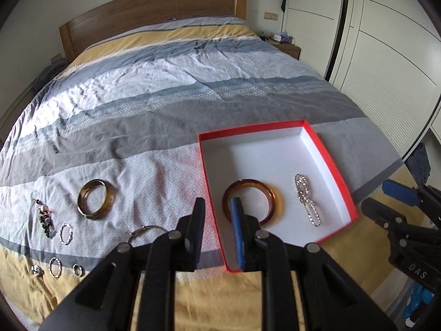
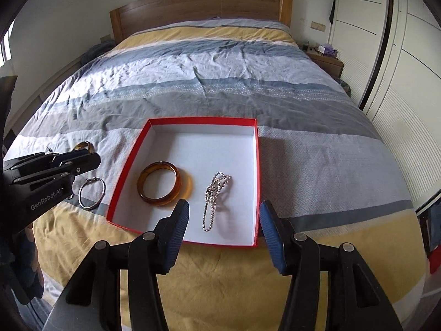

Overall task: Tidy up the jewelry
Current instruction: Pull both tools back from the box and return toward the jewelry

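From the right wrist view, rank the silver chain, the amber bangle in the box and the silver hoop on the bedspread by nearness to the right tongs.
1. Silver chain: in the red box, just ahead of the right tongs.
2. Amber bangle: in the box, left of the chain.
3. Silver hoop: outside the box, far left.

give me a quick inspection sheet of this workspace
surface: striped grey, white and yellow bedspread
job's things: red-rimmed white cardboard box holds an amber resin bangle and a silver chain; second amber bangle, large silver hoop, small silver rings, dark beaded piece lie outside
clutter: nothing seen
grippers: left tongs narrowly open, empty; right tongs wide open, empty
cables: nothing seen
surroundings: wooden headboard, white wardrobe doors
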The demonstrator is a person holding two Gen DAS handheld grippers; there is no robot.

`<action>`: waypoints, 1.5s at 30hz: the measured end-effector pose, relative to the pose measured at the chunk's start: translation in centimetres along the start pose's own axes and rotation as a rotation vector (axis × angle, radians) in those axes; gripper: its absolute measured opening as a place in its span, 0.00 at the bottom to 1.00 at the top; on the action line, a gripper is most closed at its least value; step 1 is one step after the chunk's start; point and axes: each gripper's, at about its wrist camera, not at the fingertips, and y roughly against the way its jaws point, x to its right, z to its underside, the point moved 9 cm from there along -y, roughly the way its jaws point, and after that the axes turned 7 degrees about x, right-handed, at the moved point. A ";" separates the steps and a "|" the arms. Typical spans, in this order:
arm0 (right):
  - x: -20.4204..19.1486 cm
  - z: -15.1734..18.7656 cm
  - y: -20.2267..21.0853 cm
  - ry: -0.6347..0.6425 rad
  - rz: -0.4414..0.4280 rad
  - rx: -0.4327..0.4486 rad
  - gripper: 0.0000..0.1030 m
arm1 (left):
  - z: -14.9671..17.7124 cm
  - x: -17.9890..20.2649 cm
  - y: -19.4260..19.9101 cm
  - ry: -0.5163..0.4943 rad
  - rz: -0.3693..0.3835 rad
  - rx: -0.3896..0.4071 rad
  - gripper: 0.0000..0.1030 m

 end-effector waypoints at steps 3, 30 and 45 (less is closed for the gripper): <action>-0.5 -0.5 3.6 -0.021 0.004 0.035 0.51 | 0.3 -1.1 4.3 -0.001 -0.003 0.020 0.18; -13.7 2.0 28.6 -0.084 -0.129 0.357 0.51 | 10.7 -22.6 36.2 0.163 -0.334 0.257 0.28; -19.7 2.9 29.7 -0.022 -0.234 0.385 0.51 | 13.9 -26.7 39.3 0.247 -0.413 0.290 0.29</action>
